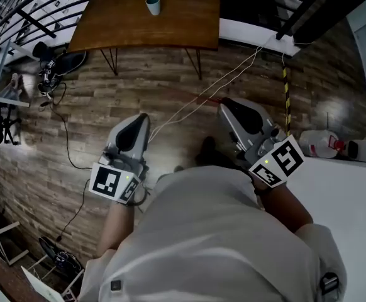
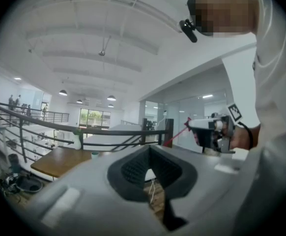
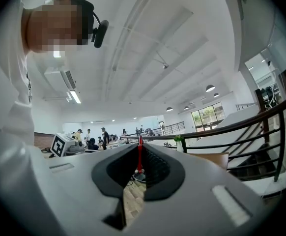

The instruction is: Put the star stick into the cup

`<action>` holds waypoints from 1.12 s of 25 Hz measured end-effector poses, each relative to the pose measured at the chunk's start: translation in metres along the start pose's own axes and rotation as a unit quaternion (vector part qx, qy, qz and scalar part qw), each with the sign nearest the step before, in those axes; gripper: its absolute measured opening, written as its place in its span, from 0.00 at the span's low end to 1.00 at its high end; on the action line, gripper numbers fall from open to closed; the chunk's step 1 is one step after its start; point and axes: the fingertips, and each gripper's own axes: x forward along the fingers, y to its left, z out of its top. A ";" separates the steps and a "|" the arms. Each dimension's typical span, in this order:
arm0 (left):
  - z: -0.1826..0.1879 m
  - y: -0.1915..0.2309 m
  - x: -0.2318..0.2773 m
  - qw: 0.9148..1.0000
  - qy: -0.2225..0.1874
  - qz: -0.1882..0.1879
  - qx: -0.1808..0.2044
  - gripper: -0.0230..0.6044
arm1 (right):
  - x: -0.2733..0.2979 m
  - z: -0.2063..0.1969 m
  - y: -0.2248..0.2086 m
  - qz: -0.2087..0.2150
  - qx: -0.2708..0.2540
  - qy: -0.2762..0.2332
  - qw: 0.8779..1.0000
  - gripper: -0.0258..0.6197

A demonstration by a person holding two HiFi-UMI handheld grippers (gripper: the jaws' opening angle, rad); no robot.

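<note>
Head view, left to right: the left gripper (image 1: 140, 126) is held low in front of the person, above the wooden floor (image 1: 170, 74). Its jaws are drawn together on nothing, as we confirm in the left gripper view (image 2: 150, 161), where only floorboards show through the gap behind the pads. Farther off stands the brown counter (image 1: 183, 24) carrying the cup (image 1: 153, 5), well apart from both grippers. To the right, the right gripper (image 1: 228, 109) is also held at waist level. We judge the task to be at its early stage: the star stick is grasped, but the carry to the counter and the insertion into the cup remain. The head view does not clearly show the stick. The right gripper view shows the red star stick (image 3: 139, 149) clamped upright between the closed jaws of the right gripper (image 3: 142, 167). The left gripper view alone shows that gripper from the side (image 2: 202, 127), with the stick (image 2: 180, 132) jutting beyond its tip, and the cup (image 2: 94, 155) small on the distant counter (image 2: 59, 161).
</note>
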 end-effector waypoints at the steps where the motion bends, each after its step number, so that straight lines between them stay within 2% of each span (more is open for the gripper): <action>1: 0.003 0.000 0.015 1.000 0.001 0.002 0.003 0.04 | -0.001 0.004 -0.015 0.005 0.001 -0.002 1.000 0.08; 8: 0.029 -0.009 0.106 1.000 0.001 0.018 0.019 0.04 | -0.006 0.035 -0.111 0.033 0.001 -0.005 0.999 0.08; 12: 0.033 -0.006 0.139 1.000 0.007 0.020 0.006 0.04 | -0.002 0.047 -0.150 0.035 0.005 -0.015 0.999 0.08; 17: 0.034 0.006 0.172 1.000 0.007 0.015 0.006 0.04 | 0.013 0.045 -0.181 0.031 0.011 -0.018 0.999 0.08; 28: 0.045 0.030 0.229 1.000 -0.005 -0.026 0.000 0.04 | 0.036 0.062 -0.220 0.002 0.003 -0.025 1.000 0.08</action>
